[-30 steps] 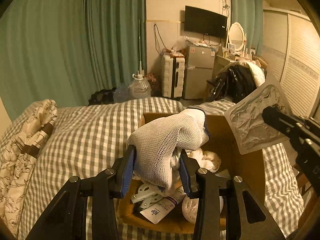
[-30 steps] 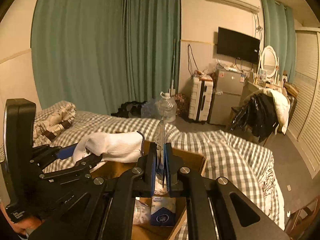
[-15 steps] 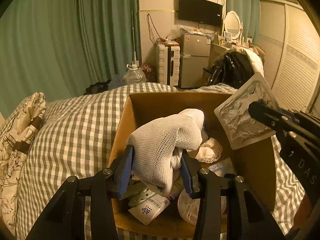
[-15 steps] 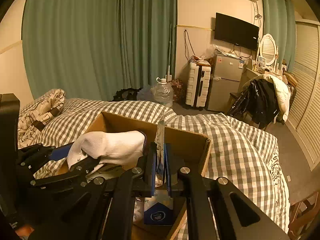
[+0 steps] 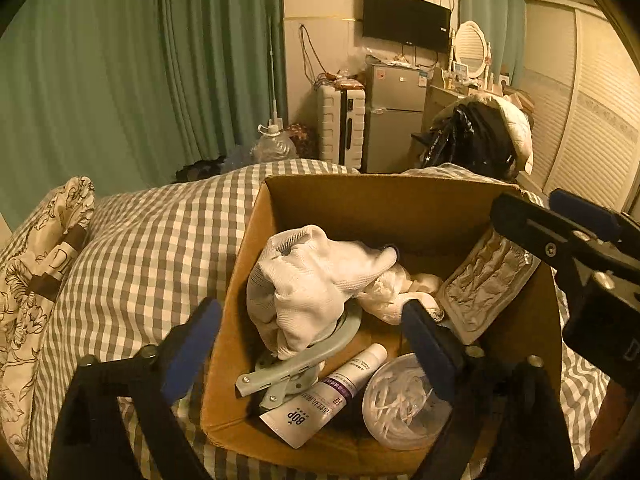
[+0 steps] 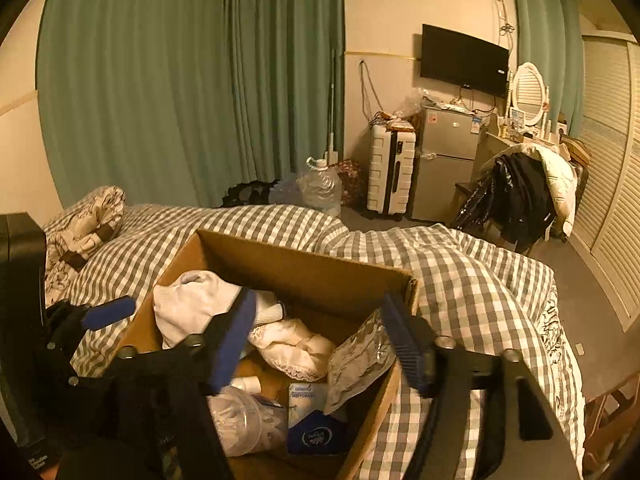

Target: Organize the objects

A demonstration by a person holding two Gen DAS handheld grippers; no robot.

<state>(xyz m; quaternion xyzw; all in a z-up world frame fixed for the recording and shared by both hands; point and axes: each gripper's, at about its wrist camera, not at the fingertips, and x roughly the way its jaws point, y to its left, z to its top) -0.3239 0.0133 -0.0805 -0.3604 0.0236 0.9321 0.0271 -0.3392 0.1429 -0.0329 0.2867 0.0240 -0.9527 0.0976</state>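
A cardboard box (image 5: pixel 360 200) (image 6: pixel 304 264) sits on the checked bed. A white mesh glove (image 5: pixel 308 280) (image 6: pixel 192 308) lies on top of the things in it. A silver foil packet (image 5: pixel 484 284) (image 6: pixel 356 360) leans against the box's right wall. My left gripper (image 5: pixel 316 352) is open and empty just above the box's near side, its fingers either side of the glove without touching it. My right gripper (image 6: pixel 320 336) is open and empty over the box, the packet below its right finger.
The box also holds a white tube (image 5: pixel 324 396), a pale green clip (image 5: pixel 304 360), a clear round tub (image 5: pixel 404 404), lace fabric (image 6: pixel 292 344) and a blue pouch (image 6: pixel 316 432). A patterned pillow (image 5: pixel 36 272) lies left. A suitcase (image 6: pixel 392 172), fridge and clothes-covered chair stand behind.
Both grippers lowered toward the box and opened. The left let go of the glove, the right let go of the foil packet; both now rest in the box.
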